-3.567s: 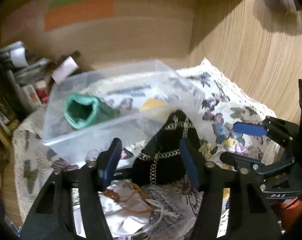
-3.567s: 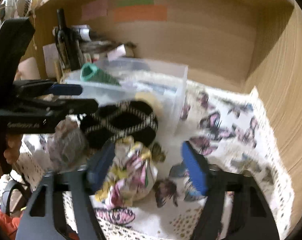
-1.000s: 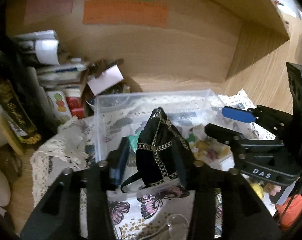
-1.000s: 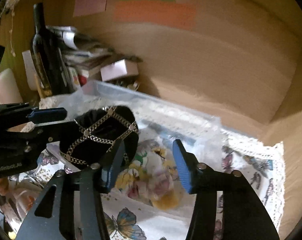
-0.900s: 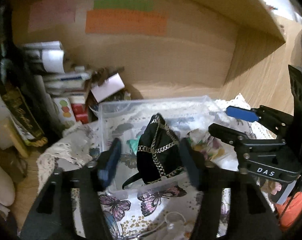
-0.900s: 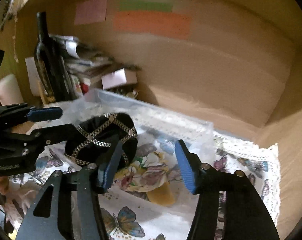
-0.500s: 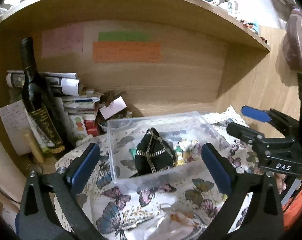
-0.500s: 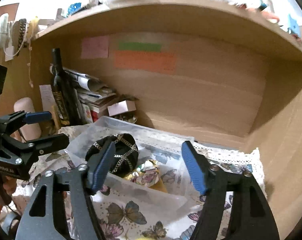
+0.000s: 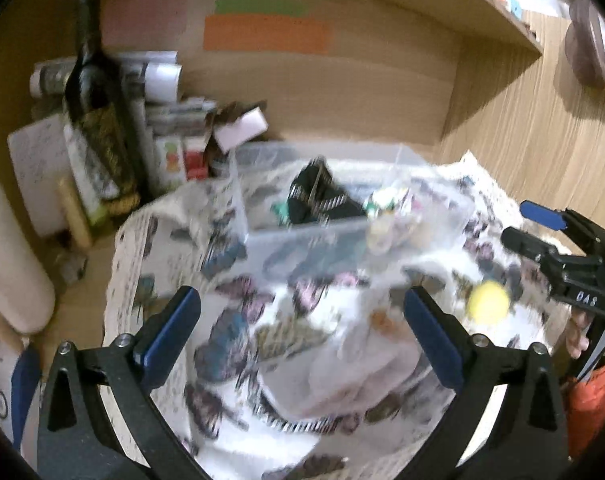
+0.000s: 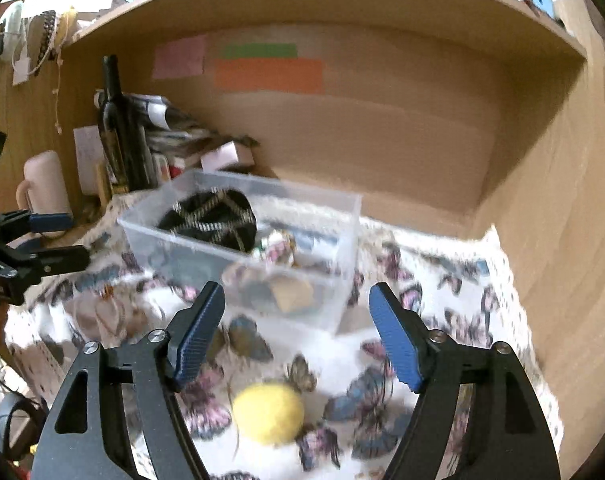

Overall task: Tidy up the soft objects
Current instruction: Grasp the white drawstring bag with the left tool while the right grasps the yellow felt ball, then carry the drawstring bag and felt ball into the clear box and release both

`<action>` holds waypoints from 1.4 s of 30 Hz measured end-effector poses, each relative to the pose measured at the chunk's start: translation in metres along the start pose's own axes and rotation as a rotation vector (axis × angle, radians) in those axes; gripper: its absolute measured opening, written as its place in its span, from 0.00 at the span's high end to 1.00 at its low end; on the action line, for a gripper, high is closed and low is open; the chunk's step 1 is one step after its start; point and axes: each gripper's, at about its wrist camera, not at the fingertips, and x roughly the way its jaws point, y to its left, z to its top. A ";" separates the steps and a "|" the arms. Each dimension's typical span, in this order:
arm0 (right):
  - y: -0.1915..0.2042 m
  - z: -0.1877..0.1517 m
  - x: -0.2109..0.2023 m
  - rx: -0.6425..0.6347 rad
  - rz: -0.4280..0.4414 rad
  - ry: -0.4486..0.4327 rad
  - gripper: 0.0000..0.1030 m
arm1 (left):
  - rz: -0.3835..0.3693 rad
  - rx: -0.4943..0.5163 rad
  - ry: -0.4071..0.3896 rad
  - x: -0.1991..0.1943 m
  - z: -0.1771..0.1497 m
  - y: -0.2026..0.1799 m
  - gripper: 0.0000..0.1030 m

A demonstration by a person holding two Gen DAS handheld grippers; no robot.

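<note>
A clear plastic bin (image 10: 342, 216) stands on the butterfly cloth (image 10: 430, 280) and holds a black pouch with chain trim (image 10: 214, 216) and a floral pouch (image 10: 278, 246). The bin (image 9: 438, 200), black pouch (image 9: 318, 200) and floral pouch (image 9: 390, 208) also show in the left wrist view. A yellow soft ball (image 10: 268, 414) lies on the cloth just below my open, empty right gripper (image 10: 294, 344); it also shows in the left wrist view (image 9: 488, 308). My left gripper (image 9: 302, 340) is open and empty above a white plastic bag (image 9: 342, 372).
A dark wine bottle (image 10: 120, 128), books and papers (image 10: 174, 136) crowd the back left of the wooden alcove. A pink mug (image 10: 46, 184) stands at the left. The wooden side wall (image 10: 562, 240) is close on the right.
Both grippers let go of the black and floral pouches, now inside the bin, opened wide and pulled back toward the cloth's front. The yellow ball has come into view.
</note>
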 end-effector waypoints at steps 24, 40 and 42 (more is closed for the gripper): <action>0.000 -0.063 0.019 0.115 0.097 0.168 0.30 | -0.078 -0.019 0.186 0.047 -0.046 -0.004 0.19; 0.006 -0.052 0.009 0.116 0.143 0.112 0.61 | -0.086 -0.012 0.055 0.020 -0.030 0.003 0.71; 0.004 -0.046 0.005 0.119 0.138 0.094 0.61 | -0.081 -0.014 0.020 0.012 -0.022 0.005 0.73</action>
